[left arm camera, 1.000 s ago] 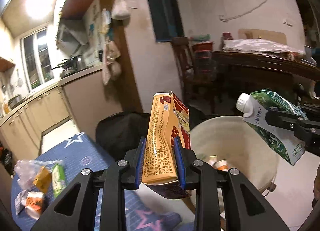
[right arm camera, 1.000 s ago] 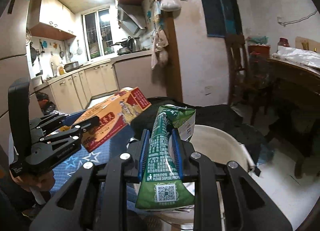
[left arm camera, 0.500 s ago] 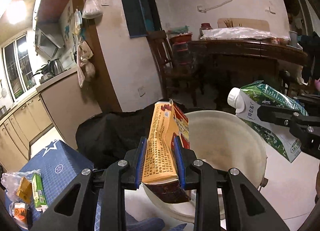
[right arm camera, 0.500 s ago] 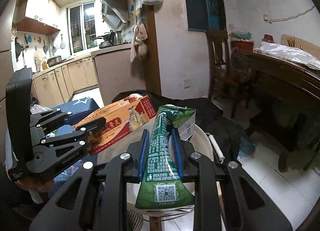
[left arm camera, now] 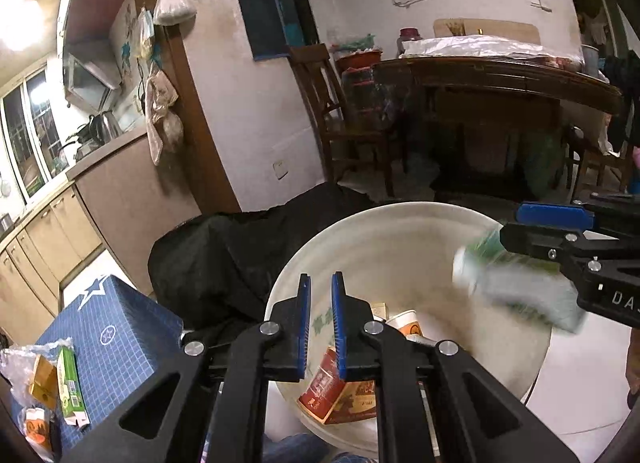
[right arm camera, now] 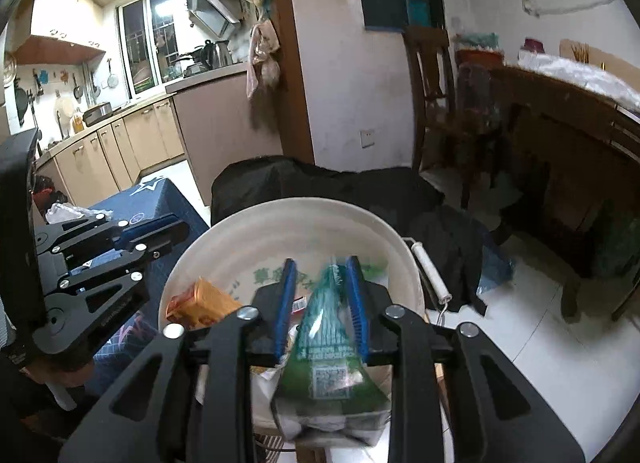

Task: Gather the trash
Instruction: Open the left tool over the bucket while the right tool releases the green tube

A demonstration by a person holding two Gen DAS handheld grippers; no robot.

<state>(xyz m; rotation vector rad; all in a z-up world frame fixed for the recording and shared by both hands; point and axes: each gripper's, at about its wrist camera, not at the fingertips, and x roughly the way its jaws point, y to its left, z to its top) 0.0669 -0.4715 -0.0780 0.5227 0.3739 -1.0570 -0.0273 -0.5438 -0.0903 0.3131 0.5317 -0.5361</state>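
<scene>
A large white bucket stands below both grippers and holds trash. My left gripper is open and empty above its left side. The orange and red carton lies inside the bucket under it, also shown in the right wrist view. My right gripper is open over the bucket. The green milk carton is blurred between its jaws, slipping down. In the left wrist view the same green carton is blurred below the right gripper.
A blue starred table at the left carries more trash: a green carton, an orange packet and a plastic bag. A black cloth heap lies behind the bucket. A wooden chair and dark table stand further back.
Both grippers have opened over the bucket. The orange and red carton has dropped from the left gripper into the bucket. The green carton is falling from the right gripper.
</scene>
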